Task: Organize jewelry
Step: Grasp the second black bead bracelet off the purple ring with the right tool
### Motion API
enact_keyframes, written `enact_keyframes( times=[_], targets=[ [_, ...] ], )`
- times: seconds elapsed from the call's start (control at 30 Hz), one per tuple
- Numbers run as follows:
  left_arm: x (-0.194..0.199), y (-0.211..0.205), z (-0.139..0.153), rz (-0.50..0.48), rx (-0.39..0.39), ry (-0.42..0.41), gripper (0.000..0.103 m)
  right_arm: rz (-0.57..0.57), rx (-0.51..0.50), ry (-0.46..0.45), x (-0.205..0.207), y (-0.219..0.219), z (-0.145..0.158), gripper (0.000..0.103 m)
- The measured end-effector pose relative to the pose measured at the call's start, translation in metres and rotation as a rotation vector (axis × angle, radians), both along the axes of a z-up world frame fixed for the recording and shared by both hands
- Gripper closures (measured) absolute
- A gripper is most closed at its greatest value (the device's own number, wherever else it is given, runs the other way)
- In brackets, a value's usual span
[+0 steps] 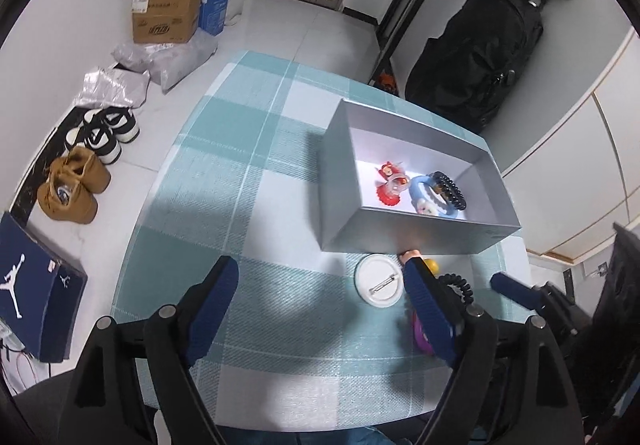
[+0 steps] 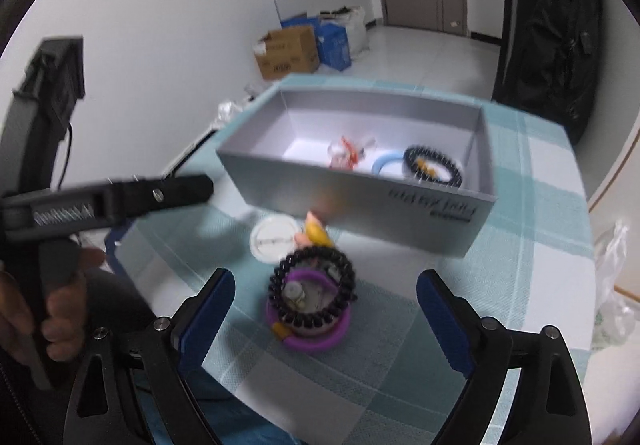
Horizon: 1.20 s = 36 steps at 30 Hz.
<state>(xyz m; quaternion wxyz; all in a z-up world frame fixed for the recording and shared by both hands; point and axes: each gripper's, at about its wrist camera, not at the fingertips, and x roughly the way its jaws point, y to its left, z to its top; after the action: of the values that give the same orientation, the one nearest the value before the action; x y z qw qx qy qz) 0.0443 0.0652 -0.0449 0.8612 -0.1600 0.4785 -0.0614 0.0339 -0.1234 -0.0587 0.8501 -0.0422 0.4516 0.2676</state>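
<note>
The black coil bracelet (image 2: 313, 291) lies on the tabletop (image 2: 400, 377) between the right gripper (image 2: 326, 299)'s wide-open, empty jaws, touching neither; the left gripper (image 1: 320, 281)'s jaws gape empty too.

Both wrist views look steeply down, sharing the grey box (image 1: 404, 237).

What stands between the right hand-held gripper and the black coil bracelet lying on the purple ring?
Nothing visible. The right hand-held gripper is open, and the black coil bracelet on the purple ring lies between its fingers with no contact. The grey box stands beyond them, its near wall toward the pile.
</note>
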Motion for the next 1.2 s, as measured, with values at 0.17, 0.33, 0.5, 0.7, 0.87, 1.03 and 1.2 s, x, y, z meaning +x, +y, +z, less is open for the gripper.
enact_keyframes(
  times=[0.17,0.33,0.5,0.7,0.87,1.03,1.2],
  targets=[
    [0.001,0.013,-0.011,0.044,-0.011,0.061,0.021,0.003,-0.022,0.010,0.001,0.009,-0.007,0.011],
    [0.002,0.019,-0.016,0.067,-0.007,0.088,0.021,0.002,-0.049,0.001,0.003,0.018,-0.012,0.020],
    [0.002,0.018,-0.016,0.066,0.006,0.091,0.022,0.007,-0.113,-0.023,0.001,0.025,-0.015,0.031],
    [0.002,0.019,-0.016,0.064,-0.008,0.092,0.022,0.020,-0.115,-0.012,0.000,0.028,-0.017,0.053],
    [0.003,0.020,-0.017,0.064,-0.010,0.097,0.021,0.014,-0.085,0.005,0.002,0.024,-0.014,0.058],
    [0.003,0.017,-0.018,0.038,-0.012,0.104,0.022,-0.019,-0.018,0.029,0.008,0.013,-0.008,0.059],
    [0.003,0.001,-0.019,-0.026,0.053,0.092,0.021,-0.051,0.029,0.029,0.009,0.003,0.002,0.059]
  ],
)
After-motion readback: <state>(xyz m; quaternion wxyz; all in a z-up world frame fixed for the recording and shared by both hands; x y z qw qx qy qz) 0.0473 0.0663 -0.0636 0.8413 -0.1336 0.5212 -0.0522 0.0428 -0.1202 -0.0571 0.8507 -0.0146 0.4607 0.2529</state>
